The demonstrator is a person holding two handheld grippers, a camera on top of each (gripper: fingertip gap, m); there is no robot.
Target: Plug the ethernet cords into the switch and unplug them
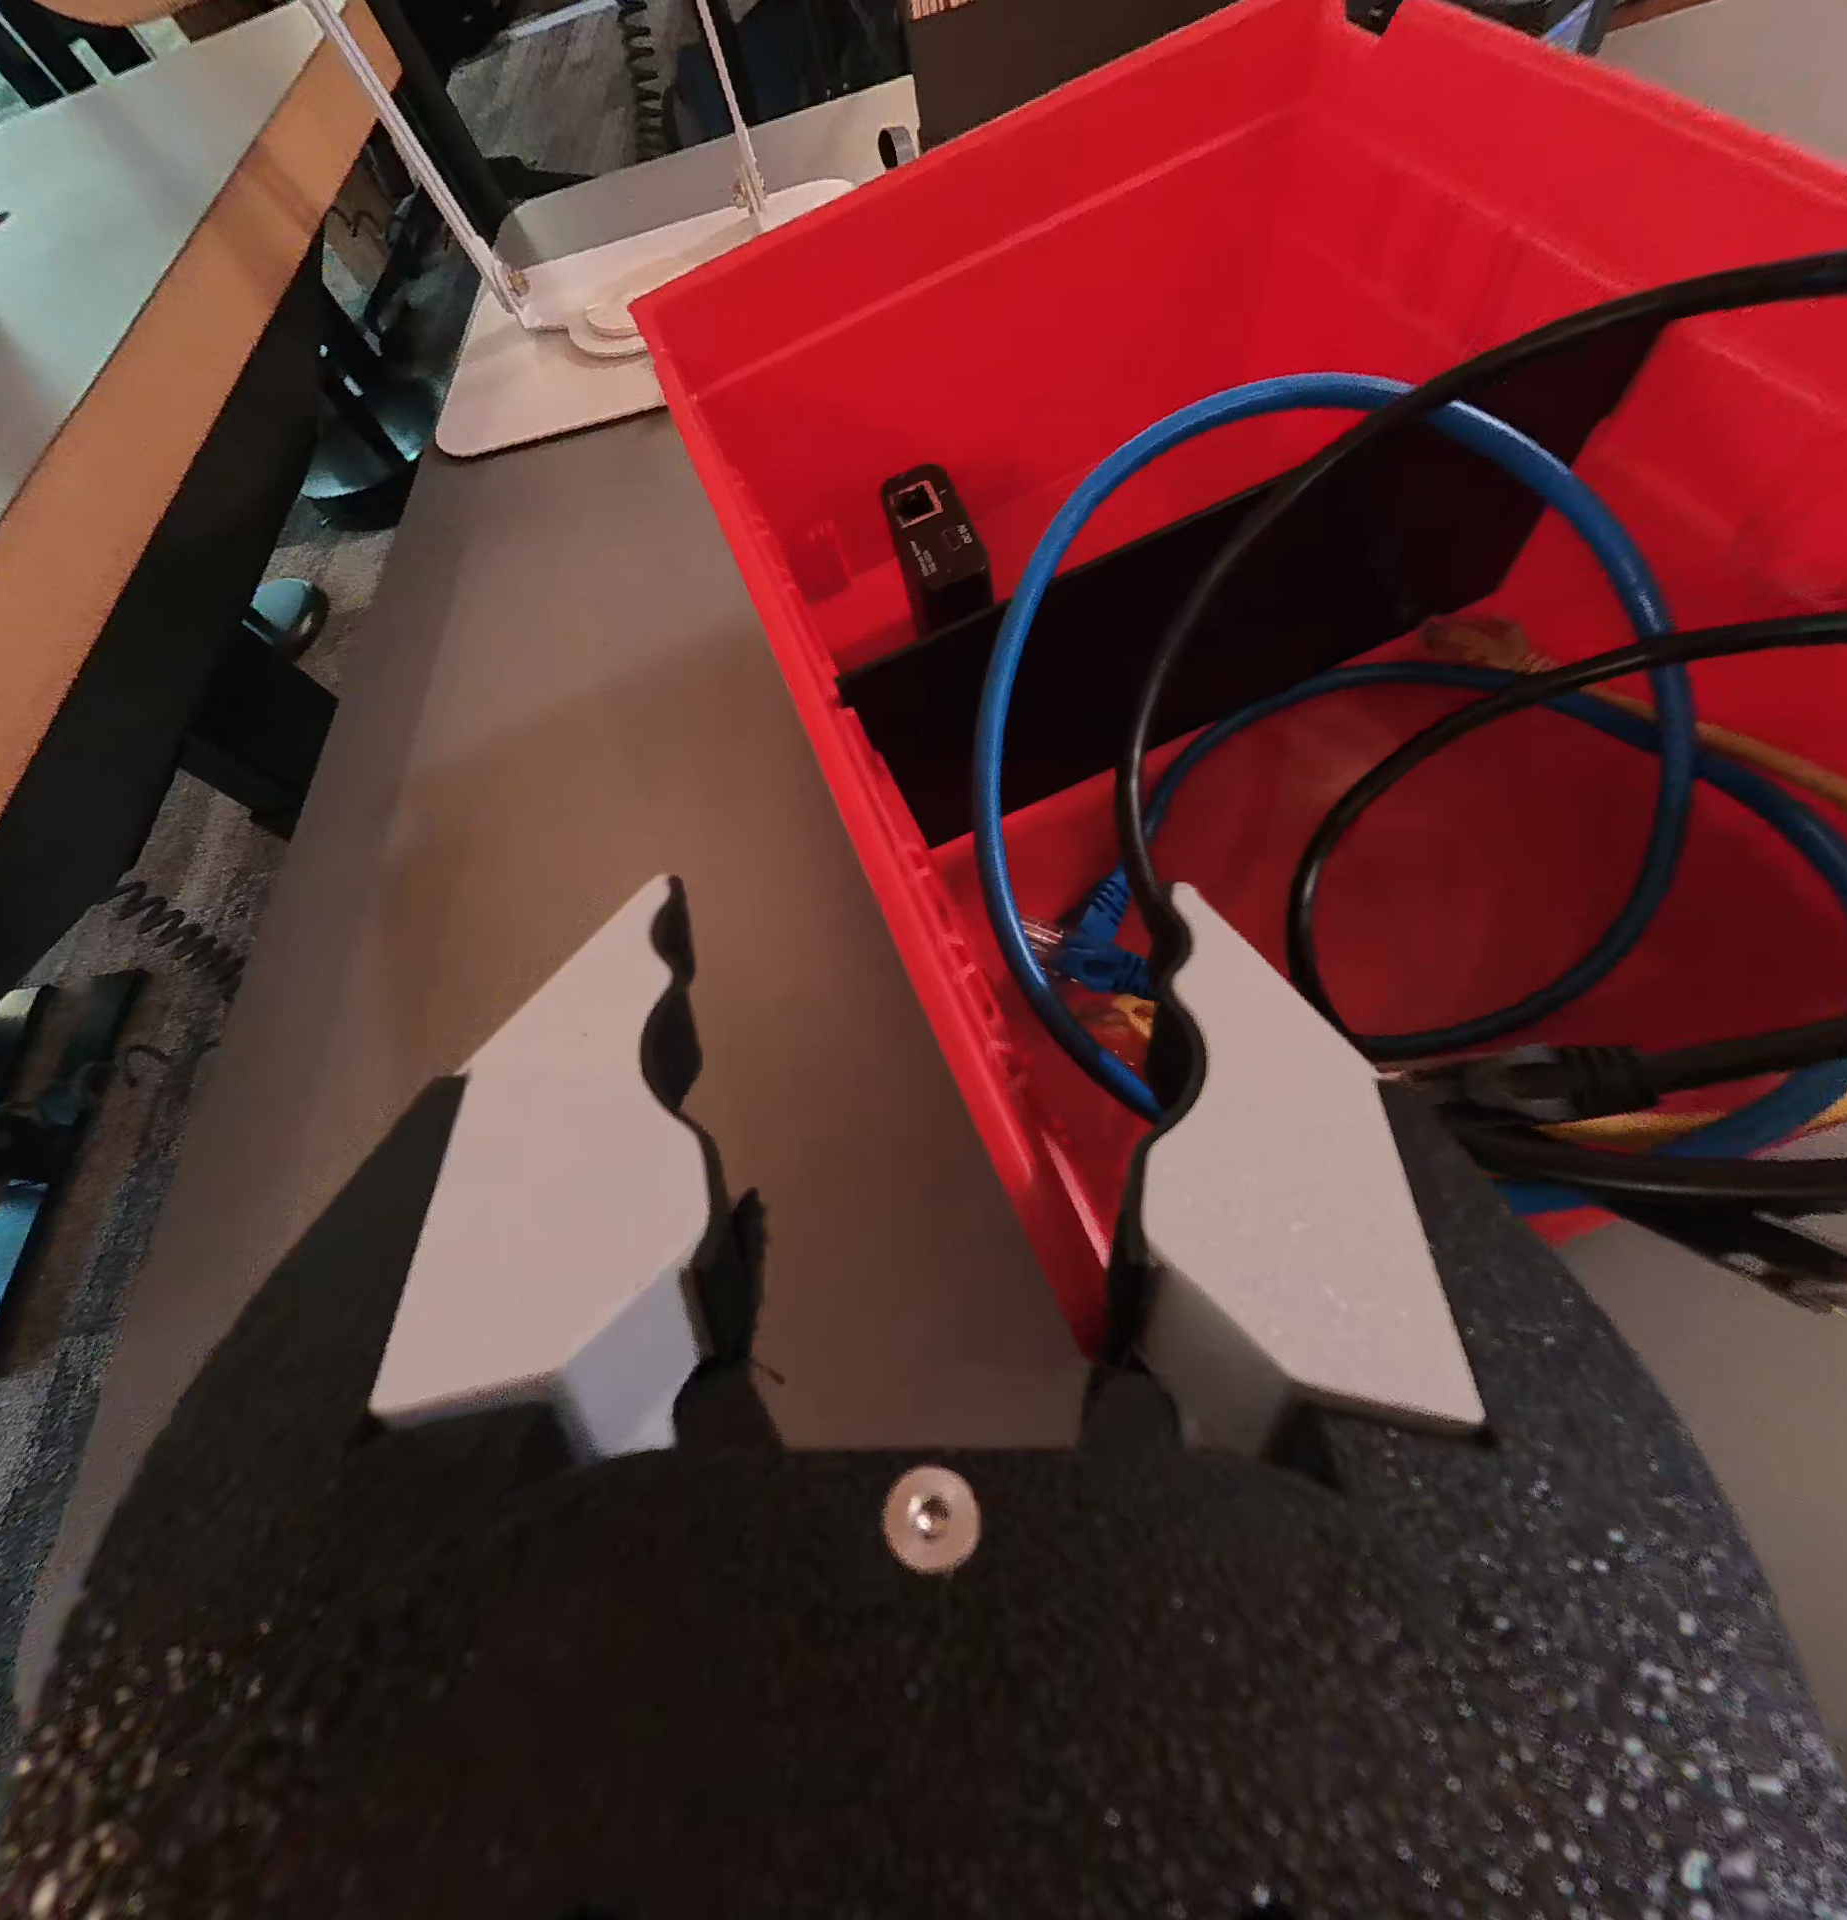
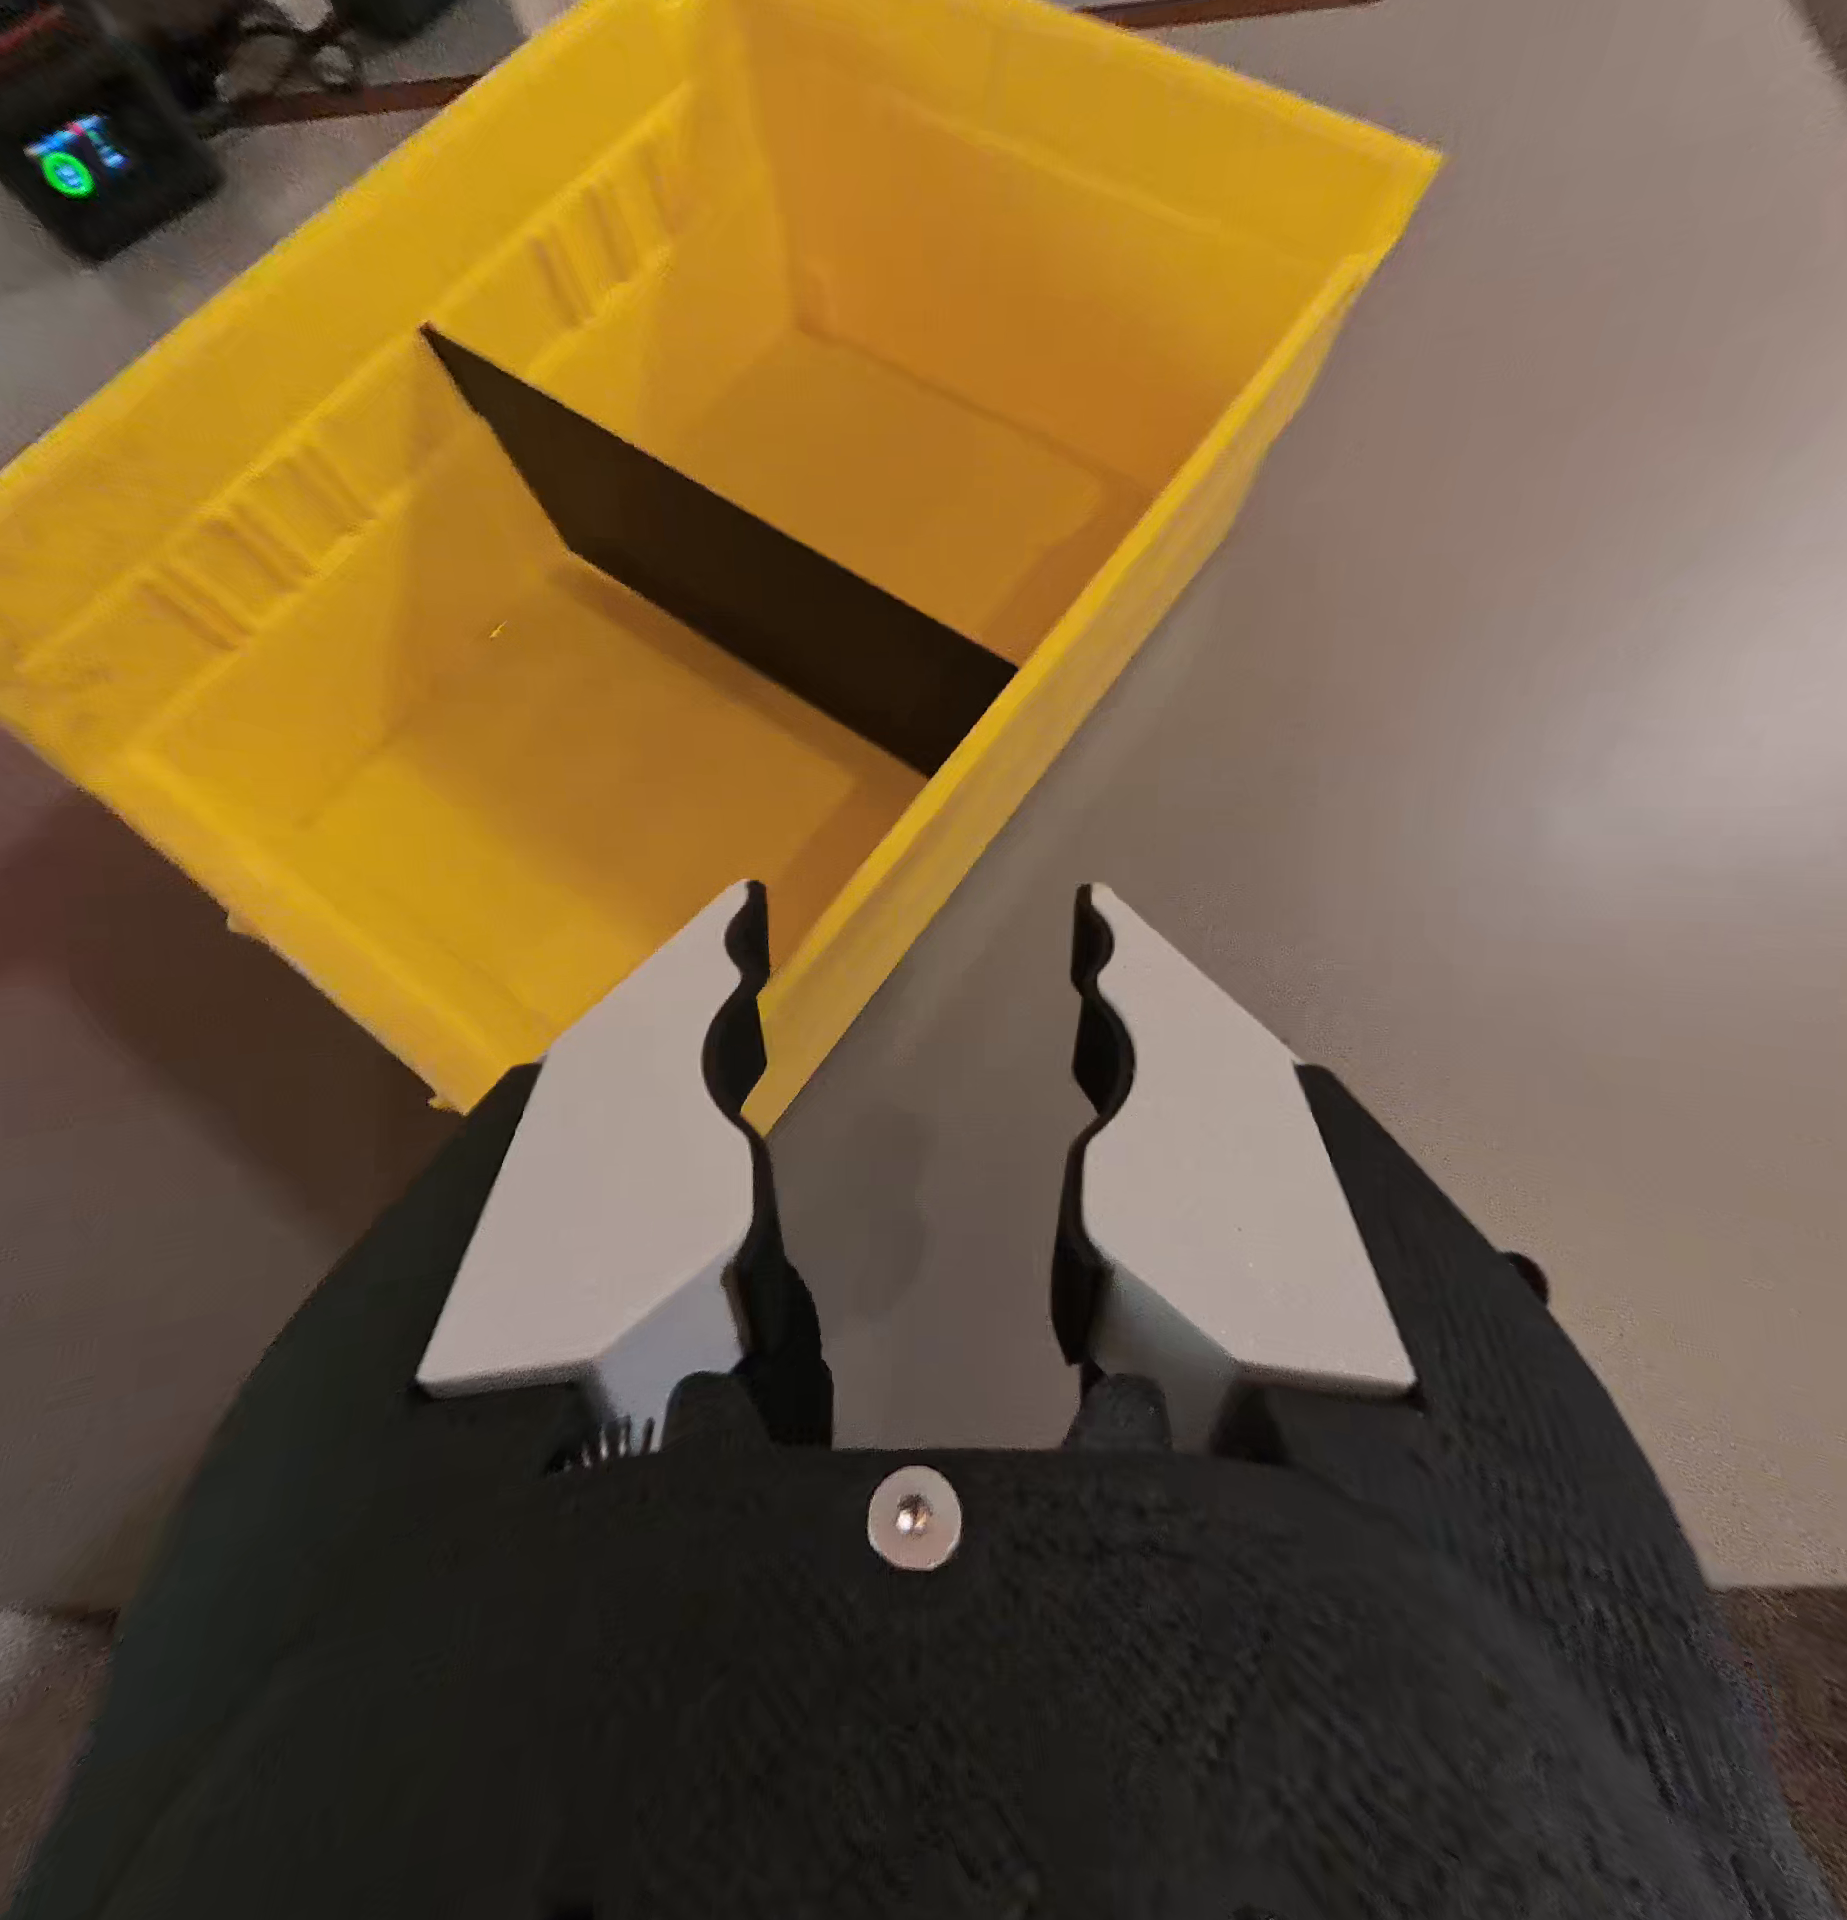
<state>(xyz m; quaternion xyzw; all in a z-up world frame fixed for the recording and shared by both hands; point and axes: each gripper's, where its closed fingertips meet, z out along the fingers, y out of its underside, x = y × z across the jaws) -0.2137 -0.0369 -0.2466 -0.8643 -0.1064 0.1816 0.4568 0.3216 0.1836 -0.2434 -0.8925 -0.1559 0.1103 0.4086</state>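
In the left wrist view a red bin [image 1: 1106, 249] holds coiled ethernet cords: a blue cord [image 1: 1002, 665], a black cord [image 1: 1137, 727] and an orange cord [image 1: 1750, 753]. A small black device with a port [image 1: 934, 540] stands in the bin's far compartment, behind a black divider [image 1: 1262, 623]. My left gripper [image 1: 924, 899] is open and empty, straddling the bin's near left wall. In the right wrist view my right gripper [image 2: 919, 904] is open and empty over the near corner of a yellow bin [image 2: 1189, 540].
The yellow bin has a black divider [image 2: 773, 603] and nothing in its two compartments. A black device with a lit screen [image 2: 77, 156] sits at the far left. A white stand base [image 1: 555, 343] stands beyond the red bin. Both bins rest on a grey table [image 2: 1521, 727]. There is about 60 centimetres between the tips of the two grippers.
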